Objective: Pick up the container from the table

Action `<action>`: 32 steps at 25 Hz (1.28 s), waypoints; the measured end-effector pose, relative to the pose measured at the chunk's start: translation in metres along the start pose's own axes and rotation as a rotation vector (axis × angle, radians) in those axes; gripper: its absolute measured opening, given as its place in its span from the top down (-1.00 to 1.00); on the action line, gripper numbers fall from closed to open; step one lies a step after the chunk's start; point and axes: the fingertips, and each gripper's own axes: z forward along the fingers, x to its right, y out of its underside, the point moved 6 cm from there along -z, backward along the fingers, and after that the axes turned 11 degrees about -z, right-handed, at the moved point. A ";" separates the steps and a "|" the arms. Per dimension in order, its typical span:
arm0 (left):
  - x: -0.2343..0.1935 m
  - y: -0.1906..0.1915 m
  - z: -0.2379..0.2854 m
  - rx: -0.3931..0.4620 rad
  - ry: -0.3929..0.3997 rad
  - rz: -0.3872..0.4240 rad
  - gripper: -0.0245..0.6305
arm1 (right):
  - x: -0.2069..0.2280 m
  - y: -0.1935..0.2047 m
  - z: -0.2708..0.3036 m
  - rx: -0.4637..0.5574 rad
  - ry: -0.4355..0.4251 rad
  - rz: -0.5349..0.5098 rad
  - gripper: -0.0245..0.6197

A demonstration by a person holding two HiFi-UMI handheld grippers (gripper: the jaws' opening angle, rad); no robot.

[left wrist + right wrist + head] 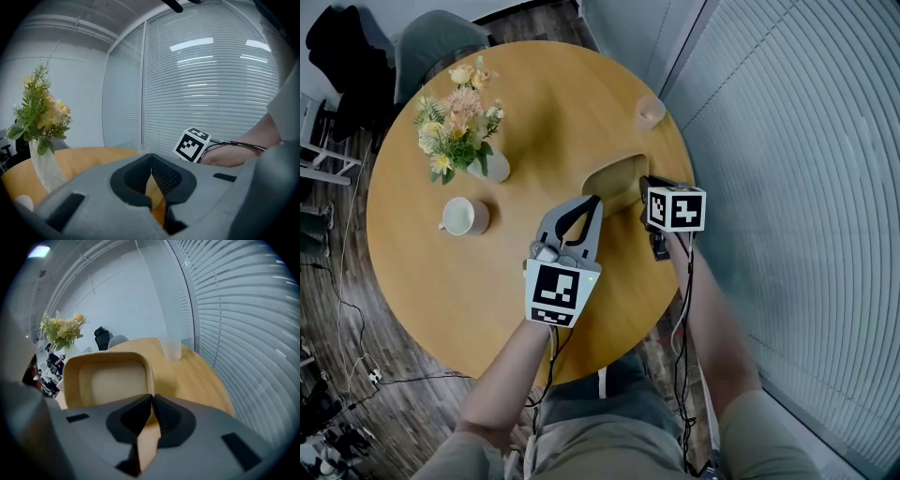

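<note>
The tan container (615,180) is sitting right of centre on the round wooden table (544,84), with the right gripper (152,398) clamping its right-hand rim. The left gripper (592,202), jaws pressed together on nothing, is hovering just beside it at lower left. A flower vase (492,164) and cup (464,217) are standing at left, and a clear glass (650,112) at upper right.
</note>
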 end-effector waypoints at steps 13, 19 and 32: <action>0.012 -0.011 -0.022 0.021 -0.007 0.027 0.86 | -0.010 -0.015 -0.048 0.086 -0.003 -0.122 0.83; 0.018 -0.045 -0.047 0.079 -0.024 0.045 0.86 | -0.018 -0.045 -0.107 0.192 0.029 -0.187 0.83; 0.067 -0.153 -0.136 0.302 0.008 0.084 0.86 | -0.049 -0.113 -0.285 0.536 0.079 -0.206 0.83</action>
